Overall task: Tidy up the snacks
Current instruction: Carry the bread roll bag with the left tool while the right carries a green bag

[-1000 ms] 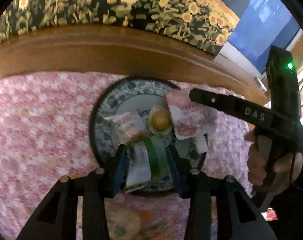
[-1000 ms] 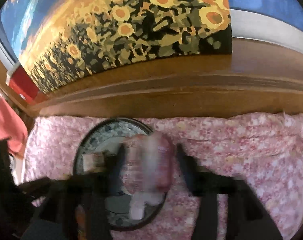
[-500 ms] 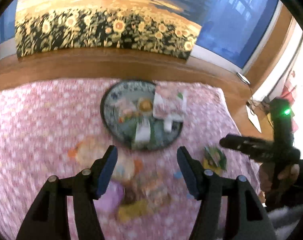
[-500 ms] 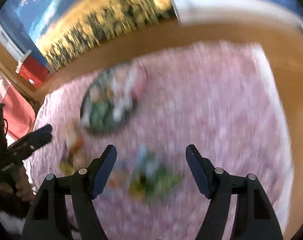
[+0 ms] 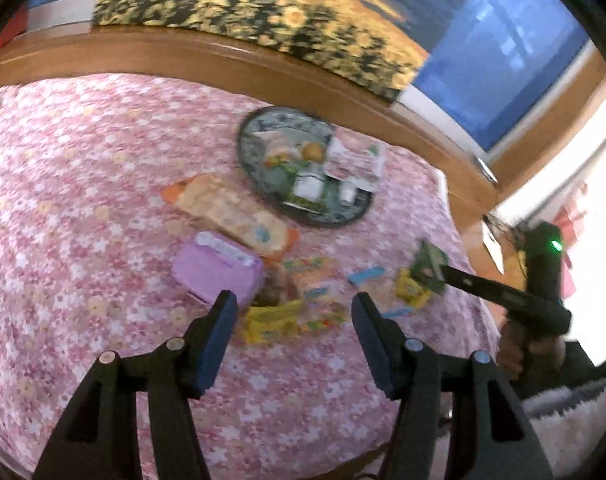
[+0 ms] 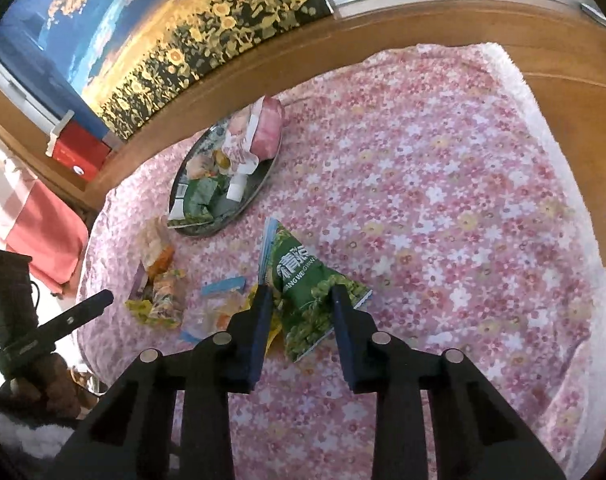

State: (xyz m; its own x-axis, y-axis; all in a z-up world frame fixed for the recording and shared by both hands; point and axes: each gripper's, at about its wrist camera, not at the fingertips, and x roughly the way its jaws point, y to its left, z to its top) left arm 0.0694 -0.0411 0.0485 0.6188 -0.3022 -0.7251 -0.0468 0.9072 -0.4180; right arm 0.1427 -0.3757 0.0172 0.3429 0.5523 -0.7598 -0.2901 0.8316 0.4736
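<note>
A round patterned plate [image 5: 251, 152] holds several snack packets; it also shows in the right wrist view [image 6: 263, 184]. My right gripper [image 6: 301, 300] is shut on a green pea snack bag [image 6: 307, 280], seen from the left wrist view [image 5: 429, 266] lifted off the cloth. My left gripper [image 5: 295, 312] is open and empty above loose snacks: a purple pack [image 5: 217, 266], an orange bag [image 5: 231, 208], and yellow packets [image 5: 273, 322].
A pink flowered cloth [image 6: 443, 200] covers the table. A wooden ledge [image 5: 183, 52] and a sunflower painting [image 5: 243, 4] stand behind it. A red box [image 6: 79, 152] sits far left. The table edge lies close at the right [image 5: 475, 300].
Both grippers pulled back from the plate, leaving their packets there. The left one opened and now hangs over the loose snacks. The right one closed on the green bag.
</note>
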